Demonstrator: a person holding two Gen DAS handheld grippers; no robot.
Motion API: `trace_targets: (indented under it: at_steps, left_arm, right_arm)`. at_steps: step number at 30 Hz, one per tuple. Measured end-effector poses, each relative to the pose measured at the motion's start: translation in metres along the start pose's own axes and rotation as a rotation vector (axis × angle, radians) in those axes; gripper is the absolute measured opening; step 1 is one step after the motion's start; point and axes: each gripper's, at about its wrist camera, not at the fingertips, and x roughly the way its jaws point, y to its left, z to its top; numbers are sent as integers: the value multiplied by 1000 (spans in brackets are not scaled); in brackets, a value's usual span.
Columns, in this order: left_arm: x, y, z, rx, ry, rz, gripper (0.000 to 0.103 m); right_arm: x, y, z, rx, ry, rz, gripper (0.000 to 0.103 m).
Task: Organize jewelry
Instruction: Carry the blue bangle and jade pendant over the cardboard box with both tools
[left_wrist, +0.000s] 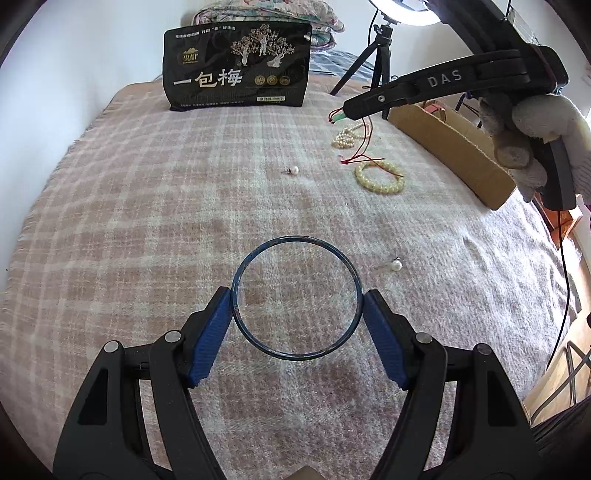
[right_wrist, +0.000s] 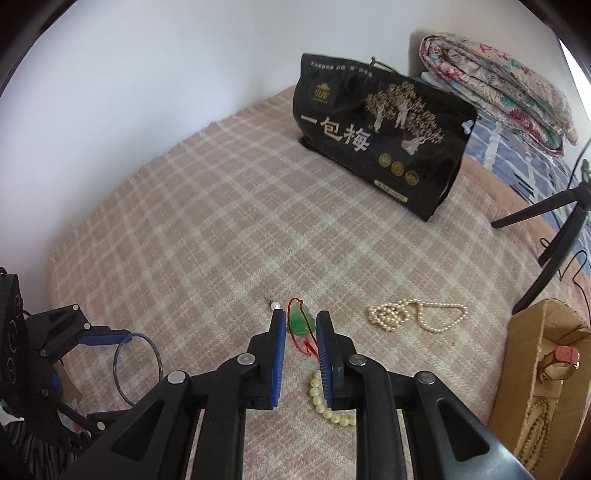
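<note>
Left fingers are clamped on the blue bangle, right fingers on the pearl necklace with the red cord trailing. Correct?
Not quite. The right gripper holds the green pendant on its red cord, not the pearl necklace, which lies on the blanket; the right wrist view shows this. The left gripper is clamped on the blue bangle, as you said.

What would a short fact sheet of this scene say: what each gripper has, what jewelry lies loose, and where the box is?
left gripper: shut on blue bangle
right gripper: shut on green pendant with red cord
loose on blanket: pearl necklace, yellow bead bracelet, two pearl earrings
cardboard box: at the blanket's right edge, ring inside
</note>
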Motion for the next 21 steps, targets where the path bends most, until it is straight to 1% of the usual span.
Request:
trace_targets:
  at_steps: [5, 11, 15, 21]
  left_arm:
    - [-7, -3, 3, 7, -20, -8, 74]
    - [-15, -13, 12, 29, -46, -19, 74]
    - [-21, -24, 24, 43, -67, -36, 74]
    - [-23, -41, 45, 60, -94, -60, 74]
  right_arm:
    - [-26, -5, 2, 6, -30, -18, 15]
    - [-61, -17, -3, 24, -70, -49, 15]
    - [-84, -29, -11, 44, -93, -71, 15]
    - [-119, -56, -33, 94, -123, -119, 15]
